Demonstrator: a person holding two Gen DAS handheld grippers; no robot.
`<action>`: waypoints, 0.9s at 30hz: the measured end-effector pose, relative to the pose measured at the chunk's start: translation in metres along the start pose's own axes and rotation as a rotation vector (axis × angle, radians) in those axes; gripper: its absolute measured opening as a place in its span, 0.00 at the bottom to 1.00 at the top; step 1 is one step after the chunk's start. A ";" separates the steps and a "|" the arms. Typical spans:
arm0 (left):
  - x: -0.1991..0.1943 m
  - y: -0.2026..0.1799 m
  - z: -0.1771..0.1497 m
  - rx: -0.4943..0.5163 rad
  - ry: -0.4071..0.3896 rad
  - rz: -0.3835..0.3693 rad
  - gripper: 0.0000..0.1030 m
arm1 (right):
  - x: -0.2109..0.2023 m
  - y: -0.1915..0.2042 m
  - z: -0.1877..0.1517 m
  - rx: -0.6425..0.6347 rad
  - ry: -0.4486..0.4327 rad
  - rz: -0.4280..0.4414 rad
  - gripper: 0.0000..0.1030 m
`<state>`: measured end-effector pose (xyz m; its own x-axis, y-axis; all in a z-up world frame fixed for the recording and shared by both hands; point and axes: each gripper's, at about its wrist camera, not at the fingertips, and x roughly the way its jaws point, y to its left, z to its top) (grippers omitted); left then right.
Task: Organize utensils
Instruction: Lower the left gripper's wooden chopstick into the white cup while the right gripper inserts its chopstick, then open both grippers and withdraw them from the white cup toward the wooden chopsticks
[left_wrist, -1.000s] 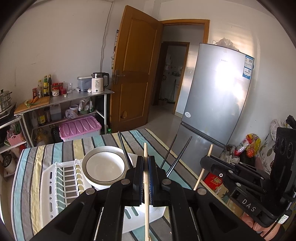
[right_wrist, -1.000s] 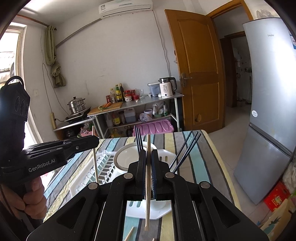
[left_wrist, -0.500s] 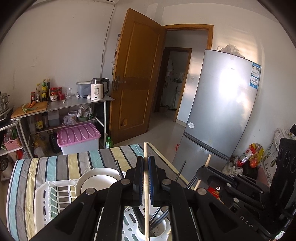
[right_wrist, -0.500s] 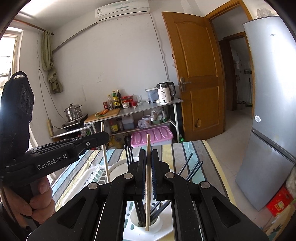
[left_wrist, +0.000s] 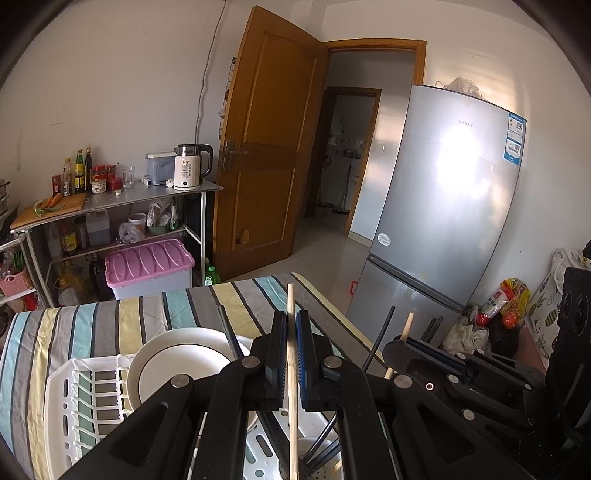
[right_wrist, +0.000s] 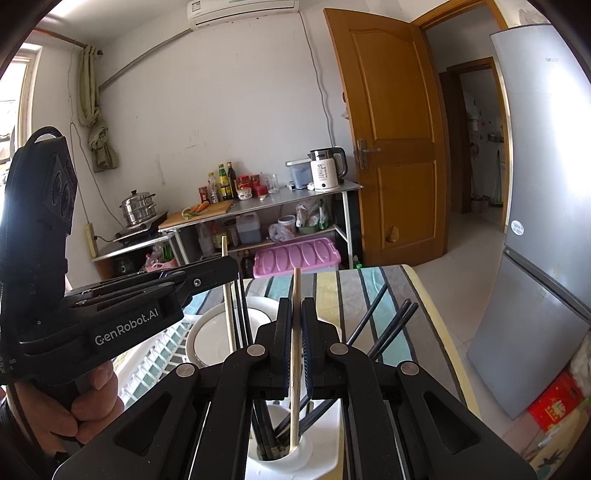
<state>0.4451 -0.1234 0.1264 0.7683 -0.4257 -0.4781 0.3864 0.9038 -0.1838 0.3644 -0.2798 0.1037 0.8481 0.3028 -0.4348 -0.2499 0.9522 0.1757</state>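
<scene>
Both my grippers, left gripper (left_wrist: 291, 354) and right gripper (right_wrist: 295, 343), each pinch a wooden chopstick (right_wrist: 295, 354) over the utensil cup (right_wrist: 280, 456); next I lower and release.

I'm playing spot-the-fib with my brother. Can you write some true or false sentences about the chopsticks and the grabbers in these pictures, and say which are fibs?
1. The right gripper is shut on a wooden chopstick. True.
2. The left gripper holds nothing. False: it is shut on another wooden chopstick.
3. Black chopsticks already stand in the white cup holder. True.
4. The white plate lies on the floor. False: it sits in the white dish rack on the striped tablecloth.
5. The right gripper's chopstick is lying flat. False: it stands nearly upright, its lower end inside the cup holder.
</scene>
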 end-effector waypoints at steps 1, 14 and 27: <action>0.001 0.002 -0.003 -0.003 0.006 0.001 0.05 | 0.001 0.000 -0.002 0.000 0.005 0.001 0.05; 0.010 0.013 -0.033 -0.006 0.085 0.032 0.05 | 0.006 -0.005 -0.021 0.013 0.061 -0.018 0.05; -0.006 0.015 -0.041 -0.011 0.085 0.060 0.07 | -0.003 -0.003 -0.023 0.006 0.084 -0.022 0.15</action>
<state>0.4256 -0.1056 0.0916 0.7434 -0.3660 -0.5598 0.3349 0.9282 -0.1621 0.3522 -0.2823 0.0840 0.8111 0.2846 -0.5111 -0.2285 0.9584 0.1710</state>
